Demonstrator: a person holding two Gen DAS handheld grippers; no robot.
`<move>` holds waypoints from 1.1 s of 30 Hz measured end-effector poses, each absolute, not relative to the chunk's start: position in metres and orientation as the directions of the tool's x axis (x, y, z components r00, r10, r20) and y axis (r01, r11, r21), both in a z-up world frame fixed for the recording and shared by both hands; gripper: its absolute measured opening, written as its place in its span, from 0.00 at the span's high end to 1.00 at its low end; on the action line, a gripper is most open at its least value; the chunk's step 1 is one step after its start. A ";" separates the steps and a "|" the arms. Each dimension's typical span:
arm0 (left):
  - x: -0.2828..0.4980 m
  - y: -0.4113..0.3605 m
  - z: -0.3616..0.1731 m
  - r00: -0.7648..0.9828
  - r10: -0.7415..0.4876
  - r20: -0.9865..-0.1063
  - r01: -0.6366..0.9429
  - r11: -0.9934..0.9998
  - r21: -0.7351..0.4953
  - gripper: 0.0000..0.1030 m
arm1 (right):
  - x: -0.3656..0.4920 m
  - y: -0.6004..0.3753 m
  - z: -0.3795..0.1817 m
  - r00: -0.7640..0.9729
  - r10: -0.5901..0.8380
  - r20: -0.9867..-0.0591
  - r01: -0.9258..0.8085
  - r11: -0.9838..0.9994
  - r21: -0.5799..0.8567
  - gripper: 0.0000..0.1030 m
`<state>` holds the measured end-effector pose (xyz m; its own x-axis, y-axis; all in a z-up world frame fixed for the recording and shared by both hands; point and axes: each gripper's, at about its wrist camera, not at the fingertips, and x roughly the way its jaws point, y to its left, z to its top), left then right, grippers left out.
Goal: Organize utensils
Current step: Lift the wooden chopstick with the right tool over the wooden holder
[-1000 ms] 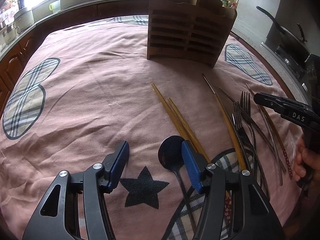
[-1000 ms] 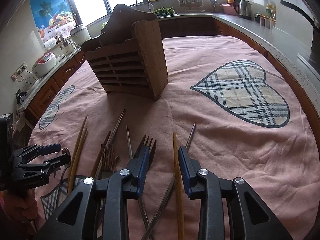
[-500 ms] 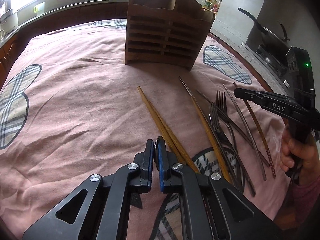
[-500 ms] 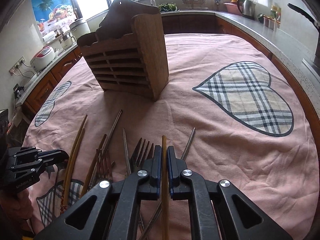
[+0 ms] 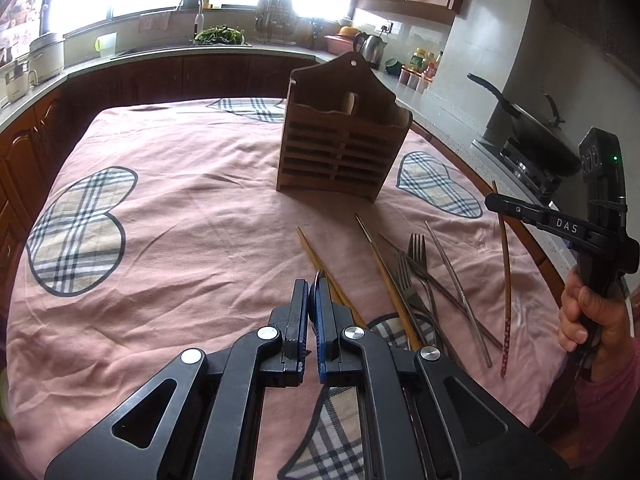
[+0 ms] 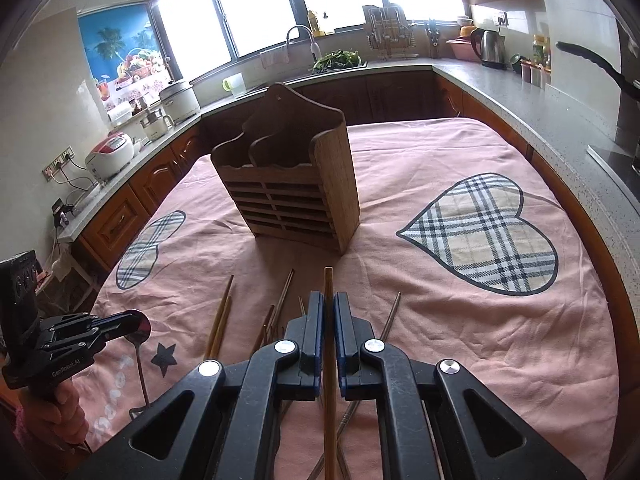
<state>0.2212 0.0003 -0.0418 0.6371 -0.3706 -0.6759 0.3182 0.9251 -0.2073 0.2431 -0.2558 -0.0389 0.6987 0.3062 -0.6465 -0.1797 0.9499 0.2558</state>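
Observation:
My left gripper [image 5: 312,292] is shut on a dark metal spoon; only the bowl's edge [image 5: 320,274] shows between the pads. In the right wrist view the spoon [image 6: 138,330] hangs from that gripper [image 6: 120,320], lifted above the cloth. My right gripper [image 6: 328,304] is shut on a wooden chopstick [image 6: 329,360], seen raised in the left wrist view [image 5: 505,248]. The wooden utensil holder [image 5: 340,148] stands upright mid-table, ahead of both grippers [image 6: 296,196]. More chopsticks [image 5: 320,264], forks [image 5: 416,256] and metal sticks lie on the pink cloth [image 5: 180,220].
A kitchen counter [image 6: 540,112] with a kettle, jars and a pan runs close along the table's right side. A sink counter [image 5: 160,52] lies beyond the table's far edge. Appliances stand on the left counter [image 6: 108,156].
Both grippers went from open to shut, the left on the spoon, the right on a chopstick, and both have lifted up from the cloth.

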 end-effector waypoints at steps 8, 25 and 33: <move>0.208 0.019 -0.007 0.739 -0.337 -0.583 0.275 0.942 -0.195 0.97 | 0.222 -0.262 -0.001 0.763 0.296 -0.574 -0.181 0.951 0.249 0.95; 0.224 0.032 0.045 0.869 -0.240 -0.433 0.182 0.968 -0.171 0.97 | 0.221 -0.266 0.055 0.871 0.288 -0.399 -0.179 0.941 0.287 0.95; 0.257 0.025 0.075 0.920 -0.179 -0.349 0.133 0.979 -0.152 0.97 | 0.243 -0.266 0.079 0.908 0.271 -0.320 -0.171 0.936 0.308 0.95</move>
